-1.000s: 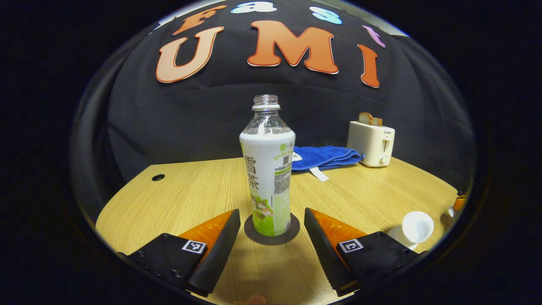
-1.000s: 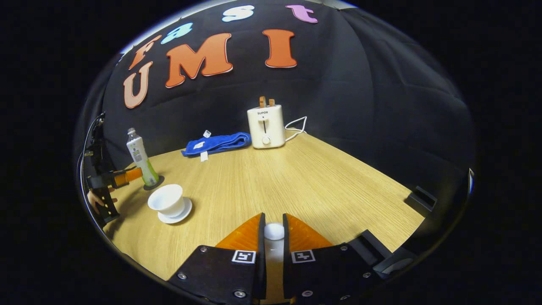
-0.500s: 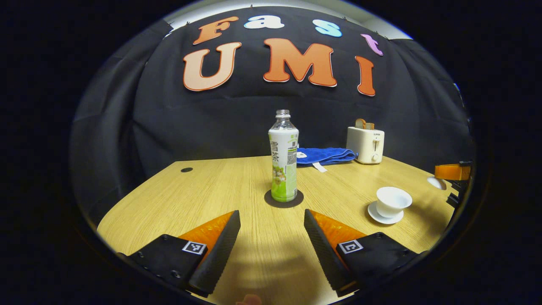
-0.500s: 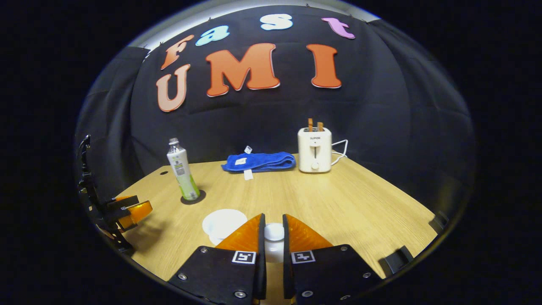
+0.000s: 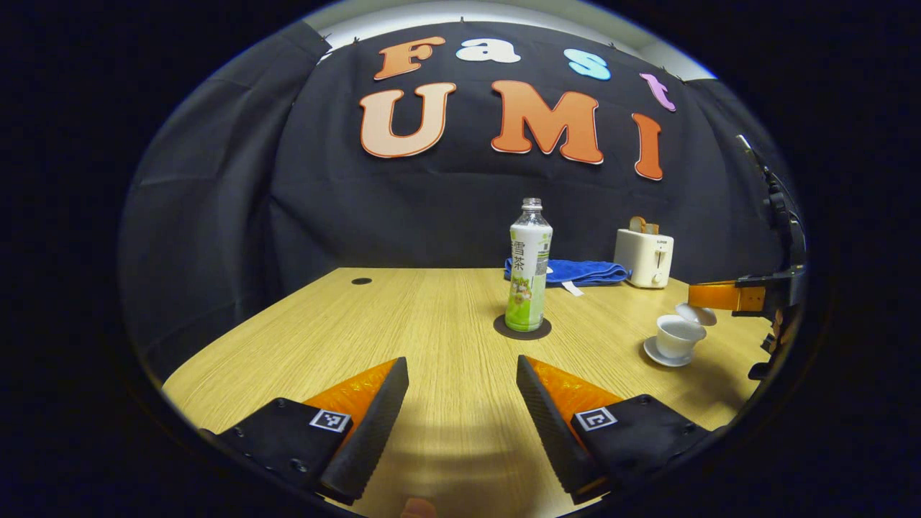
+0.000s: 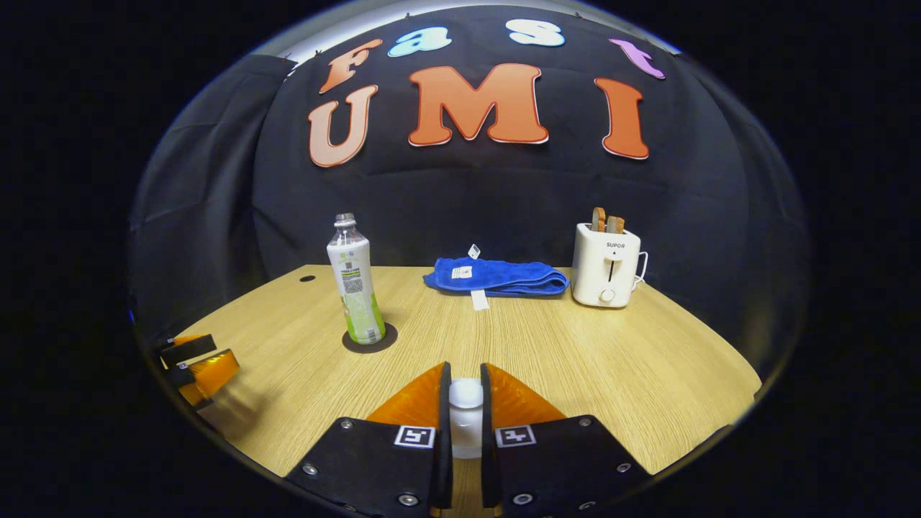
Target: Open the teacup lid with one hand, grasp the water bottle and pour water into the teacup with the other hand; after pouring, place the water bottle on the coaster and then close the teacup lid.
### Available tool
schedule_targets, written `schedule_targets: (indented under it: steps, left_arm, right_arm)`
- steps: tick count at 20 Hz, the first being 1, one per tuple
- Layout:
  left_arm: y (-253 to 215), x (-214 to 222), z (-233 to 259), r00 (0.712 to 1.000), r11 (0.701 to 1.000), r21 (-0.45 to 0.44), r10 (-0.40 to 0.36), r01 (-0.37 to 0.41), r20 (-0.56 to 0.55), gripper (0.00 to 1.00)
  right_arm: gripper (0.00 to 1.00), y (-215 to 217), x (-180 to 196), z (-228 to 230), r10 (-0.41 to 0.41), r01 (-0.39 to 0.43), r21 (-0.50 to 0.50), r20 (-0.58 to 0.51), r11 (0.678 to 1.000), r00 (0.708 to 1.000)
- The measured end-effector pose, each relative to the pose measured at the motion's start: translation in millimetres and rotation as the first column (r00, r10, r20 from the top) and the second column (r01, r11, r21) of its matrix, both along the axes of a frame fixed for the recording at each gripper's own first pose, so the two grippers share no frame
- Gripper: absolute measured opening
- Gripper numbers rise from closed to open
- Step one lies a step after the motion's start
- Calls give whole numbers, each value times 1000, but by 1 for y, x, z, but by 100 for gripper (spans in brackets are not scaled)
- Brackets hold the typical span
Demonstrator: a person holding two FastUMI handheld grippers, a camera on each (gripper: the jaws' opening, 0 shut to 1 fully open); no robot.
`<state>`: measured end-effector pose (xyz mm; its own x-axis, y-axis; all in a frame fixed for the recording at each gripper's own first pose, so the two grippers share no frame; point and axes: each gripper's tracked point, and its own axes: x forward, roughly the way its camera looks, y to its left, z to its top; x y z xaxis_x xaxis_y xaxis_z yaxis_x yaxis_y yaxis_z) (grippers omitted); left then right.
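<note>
The right tool (image 6: 460, 417) is clamped on the small white teacup lid (image 6: 465, 394), maybe just above the white teacup (image 5: 678, 337) at four o'clock. The left tool (image 5: 460, 414) is apart and empty. The green-labelled plastic water bottle (image 5: 529, 270) stands on its dark round coaster (image 5: 522, 328). Next: lower the lid straight on.

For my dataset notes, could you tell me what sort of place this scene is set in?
Probably a staged recording booth, not a real kitchen: a black cloth wall backs one wooden table, where a toaster, a folded blue towel and a water bottle stand like props.

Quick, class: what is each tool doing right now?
Left tool: open, holding nothing.
Right tool: closed on the teacup lid.
</note>
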<state>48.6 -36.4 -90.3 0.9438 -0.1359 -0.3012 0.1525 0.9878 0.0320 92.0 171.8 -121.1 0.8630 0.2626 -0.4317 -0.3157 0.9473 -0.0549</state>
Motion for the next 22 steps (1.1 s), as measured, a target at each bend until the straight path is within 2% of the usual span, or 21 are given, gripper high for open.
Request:
schedule_targets:
  steps: [8,14,21,22]
  left_arm:
    - [6,-1,3,1000,1000,-5,9,-9,16,97]
    - [5,-2,6,1000,1000,-4,4,-4,17,97]
    - [6,-2,8,1000,1000,-7,14,-14,22,97]
    - [7,-3,9,1000,1000,-8,15,-15,24,97]
  right_arm:
    - [17,4,7,-18,-1,1,-53,-10,999,1000]
    - [19,-3,9,-23,-15,14,-48,-17,999,1000]
    - [28,0,2,-23,-1,0,-36,-37,999,999]
    - [34,0,1,-20,0,-1,-32,-36,999,999]
